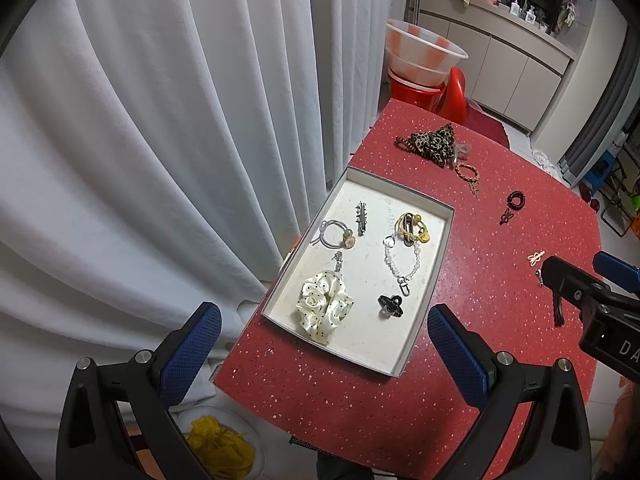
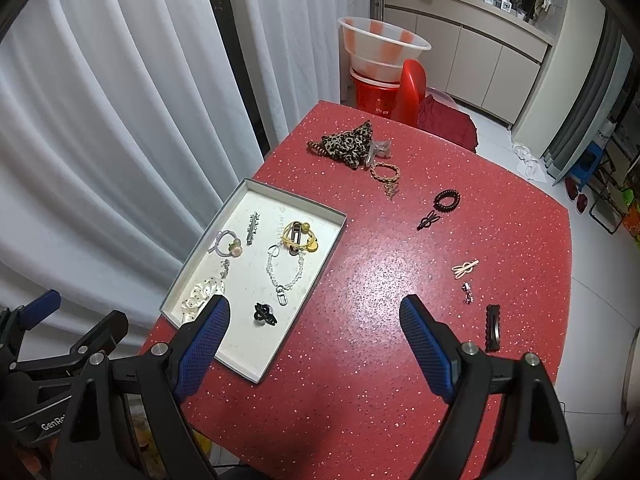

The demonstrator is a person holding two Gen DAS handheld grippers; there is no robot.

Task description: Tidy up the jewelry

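Note:
A shallow white tray (image 1: 436,236) (image 2: 320,248) lies on the red table and holds a cream dotted scrunchie (image 1: 324,304), a black claw clip (image 1: 390,305) (image 2: 265,314), a clear bead chain (image 2: 286,270), a yellow hair tie (image 2: 298,236), a grey hair tie (image 1: 334,234) and a silver clip (image 1: 361,218). Loose on the table are a leopard scrunchie (image 2: 348,142), a braided bracelet (image 2: 385,172), a black coil tie (image 2: 447,200), a cream clip (image 2: 465,269) and a black barrette (image 2: 493,327). My left gripper (image 1: 324,348) is open above the tray's near end. My right gripper (image 2: 314,344) is open and empty over the table.
White curtains (image 1: 160,140) hang along the table's left side. A red chair (image 2: 408,92) and stacked plastic basins (image 2: 380,48) stand beyond the far edge. A plate with yellow stuff (image 1: 220,448) sits below the table's near left corner.

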